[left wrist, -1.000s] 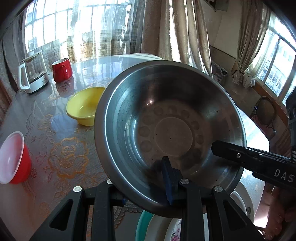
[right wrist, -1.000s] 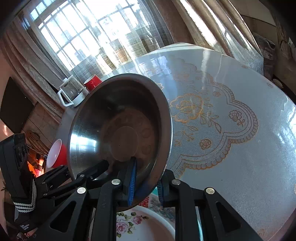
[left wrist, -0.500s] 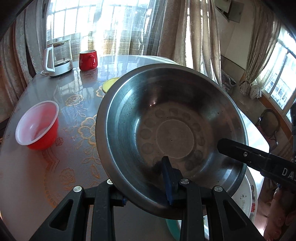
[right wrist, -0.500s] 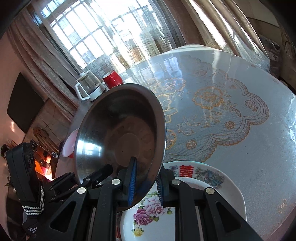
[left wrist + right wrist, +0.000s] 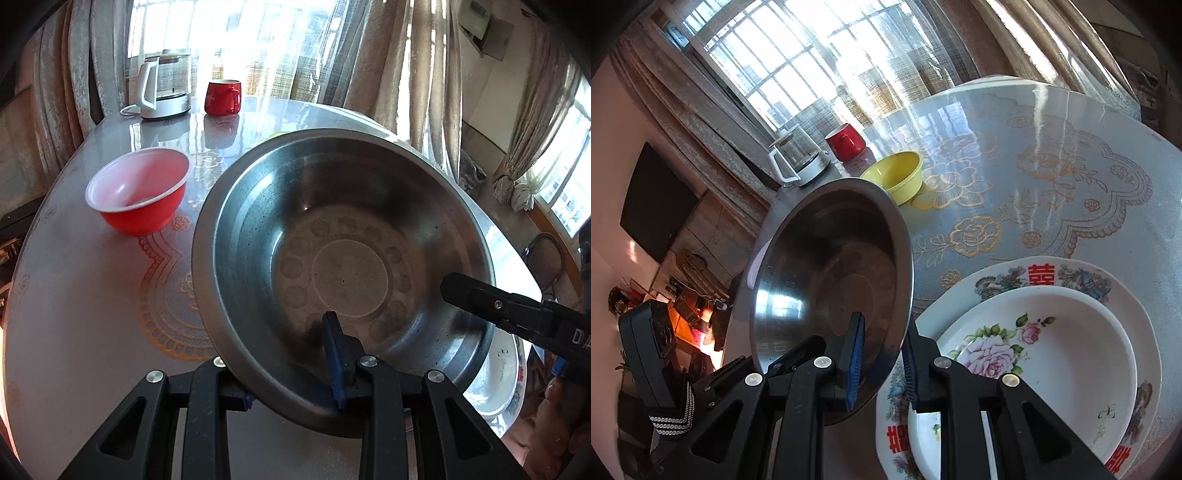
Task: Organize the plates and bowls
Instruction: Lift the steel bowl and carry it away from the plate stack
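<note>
Over the surface (image 5: 1052, 192), your steel bowl (image 5: 343, 258) has swung left off the plates (image 5: 1071, 350); both claws (image 5: 295, 373) (image 5: 879, 362) pinch its rim.

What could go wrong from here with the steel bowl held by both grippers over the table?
1. Both the left gripper and right gripper pinch only the thin rim of the tilted steel bowl; if the hands drift apart, it may twist or slip loose.
2. The stacked plates lie right beside it, so a dropped bowl might chip them.
3. The red bowl sits close on the other side and could get knocked.
</note>
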Demonstrator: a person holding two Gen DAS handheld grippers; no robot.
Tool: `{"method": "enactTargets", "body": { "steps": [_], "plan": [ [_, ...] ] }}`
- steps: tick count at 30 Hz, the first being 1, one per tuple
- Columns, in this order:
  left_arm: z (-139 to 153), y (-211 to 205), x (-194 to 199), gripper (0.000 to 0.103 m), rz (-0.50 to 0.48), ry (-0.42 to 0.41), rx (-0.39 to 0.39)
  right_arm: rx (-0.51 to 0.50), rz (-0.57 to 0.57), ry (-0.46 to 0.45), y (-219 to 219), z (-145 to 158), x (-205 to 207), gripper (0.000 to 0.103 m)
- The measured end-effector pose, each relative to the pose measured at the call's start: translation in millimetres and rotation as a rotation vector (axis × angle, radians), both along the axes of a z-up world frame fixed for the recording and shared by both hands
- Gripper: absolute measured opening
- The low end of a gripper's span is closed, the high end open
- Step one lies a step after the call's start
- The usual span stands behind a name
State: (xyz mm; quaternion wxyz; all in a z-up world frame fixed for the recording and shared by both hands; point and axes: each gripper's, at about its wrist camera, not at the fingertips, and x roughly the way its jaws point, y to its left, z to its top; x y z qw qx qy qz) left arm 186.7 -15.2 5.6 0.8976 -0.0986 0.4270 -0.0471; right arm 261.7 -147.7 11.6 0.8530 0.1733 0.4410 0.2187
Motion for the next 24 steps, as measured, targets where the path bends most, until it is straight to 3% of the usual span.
{"method": "enactTargets", "body": {
  "steps": [24],
  "plan": [
    [-27,51,-63,0.031,0.089,0.079,-0.014,-0.024,0.126,0.122,55,-34,-21,0.021]
  ]
}}
